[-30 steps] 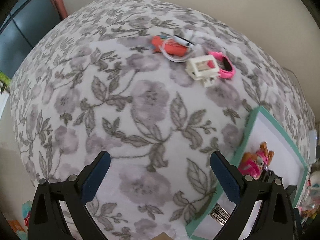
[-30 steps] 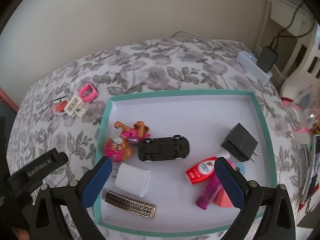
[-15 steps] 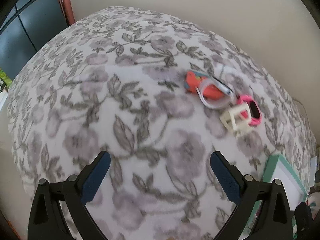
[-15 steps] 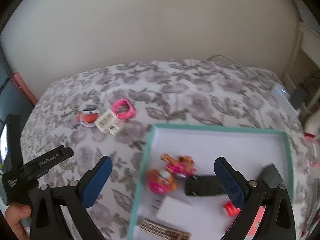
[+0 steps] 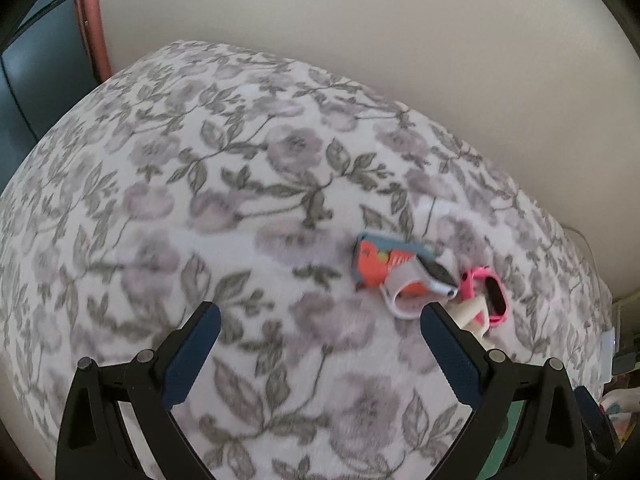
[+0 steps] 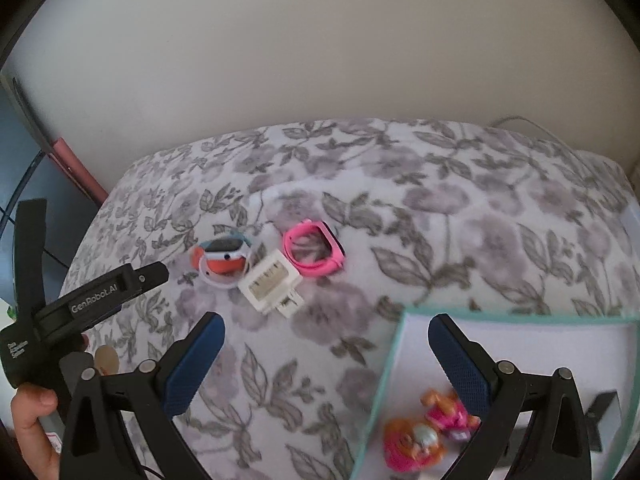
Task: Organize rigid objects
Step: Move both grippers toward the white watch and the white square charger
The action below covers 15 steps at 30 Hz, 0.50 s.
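Three loose items lie together on the floral blanket [image 6: 420, 216]: an orange tube with a white-strapped watch around it [image 6: 224, 258], a white plug adapter [image 6: 272, 282] and a pink watch [image 6: 314, 248]. The left wrist view shows the orange tube [image 5: 380, 266], the white-strapped watch [image 5: 418, 286] and the pink watch [image 5: 490, 296] just beyond my open left gripper [image 5: 318, 322]; its right finger hides most of the adapter. My right gripper [image 6: 326, 338] is open and empty, hovering near the teal-rimmed tray [image 6: 386, 376] holding pink toy figures [image 6: 428, 430].
A hand [image 6: 34, 432] holds the left gripper's black body [image 6: 80, 300] at the lower left. A plain wall [image 6: 320, 60] stands behind the bed. A dark panel and pink post [image 5: 94, 32] are at the far left. A cable [image 6: 520, 124] runs along the bed's far right edge.
Both views have swung left and up. The tray has slid almost out of the left view and to the lower right of the right view. The loose items look nearer. Both grippers stayed open.
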Each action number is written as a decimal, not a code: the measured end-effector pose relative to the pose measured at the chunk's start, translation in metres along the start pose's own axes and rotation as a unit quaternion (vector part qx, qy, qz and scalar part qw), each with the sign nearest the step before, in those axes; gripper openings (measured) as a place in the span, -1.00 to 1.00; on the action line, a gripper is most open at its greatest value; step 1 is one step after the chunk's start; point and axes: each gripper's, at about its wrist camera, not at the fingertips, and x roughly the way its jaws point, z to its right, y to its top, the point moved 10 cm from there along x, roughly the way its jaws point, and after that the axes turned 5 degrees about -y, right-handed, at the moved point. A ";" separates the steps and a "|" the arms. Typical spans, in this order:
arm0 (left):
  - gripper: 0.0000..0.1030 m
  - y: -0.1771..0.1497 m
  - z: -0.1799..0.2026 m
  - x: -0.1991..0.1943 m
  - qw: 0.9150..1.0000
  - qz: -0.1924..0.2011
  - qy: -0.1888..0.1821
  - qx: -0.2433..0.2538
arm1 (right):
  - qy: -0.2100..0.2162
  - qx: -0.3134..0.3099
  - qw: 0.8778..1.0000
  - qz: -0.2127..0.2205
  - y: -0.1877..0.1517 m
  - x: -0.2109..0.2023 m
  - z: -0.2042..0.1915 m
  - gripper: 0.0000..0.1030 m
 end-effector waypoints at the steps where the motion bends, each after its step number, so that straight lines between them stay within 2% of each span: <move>1: 0.94 0.002 0.001 0.002 1.000 -0.003 -0.003 0.000 | 0.003 0.000 1.000 -0.003 0.003 0.004 -0.002 1.00; 10: 0.94 0.017 0.021 0.024 0.999 -0.020 -0.031 0.020 | 0.019 0.002 0.999 -0.035 0.016 0.046 -0.022 1.00; 15: 0.94 0.016 0.035 0.035 0.997 -0.044 -0.059 0.022 | 0.036 0.022 0.998 -0.051 0.015 0.063 -0.027 0.86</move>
